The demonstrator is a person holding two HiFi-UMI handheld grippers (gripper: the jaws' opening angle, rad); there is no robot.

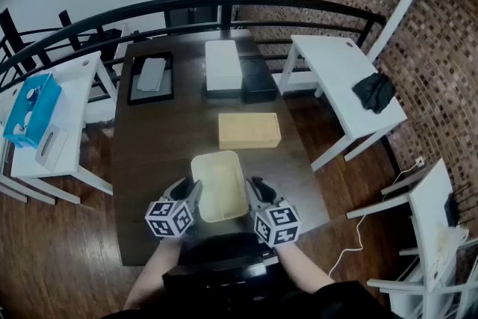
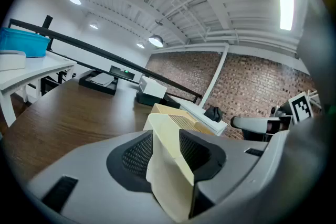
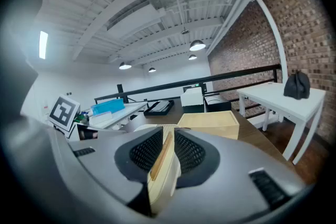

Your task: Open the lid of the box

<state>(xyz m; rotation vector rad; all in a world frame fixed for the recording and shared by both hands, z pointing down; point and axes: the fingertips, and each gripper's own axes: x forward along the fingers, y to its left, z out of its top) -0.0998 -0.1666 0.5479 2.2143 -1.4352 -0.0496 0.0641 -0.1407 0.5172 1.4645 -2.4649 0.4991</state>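
In the head view a cream lid (image 1: 219,187) is held over the near part of the dark wooden table (image 1: 157,138), its hollow side up. My left gripper (image 1: 196,198) is shut on the lid's left edge and my right gripper (image 1: 250,194) on its right edge. The tan box (image 1: 249,130) lies on the table just beyond, apart from the lid. In the left gripper view the lid's edge (image 2: 169,165) sits clamped in my left gripper (image 2: 165,152), the box (image 2: 178,119) behind it. The right gripper view shows my right gripper (image 3: 164,152) pinching the lid's rim (image 3: 161,165), with the box (image 3: 207,124) ahead.
At the table's far end stand a white box (image 1: 223,65) on a black case and a black tray (image 1: 151,76). White side tables flank the table: the left one carries a blue tissue box (image 1: 31,108), the right one a black cloth (image 1: 373,92). A black railing (image 1: 246,4) runs behind.
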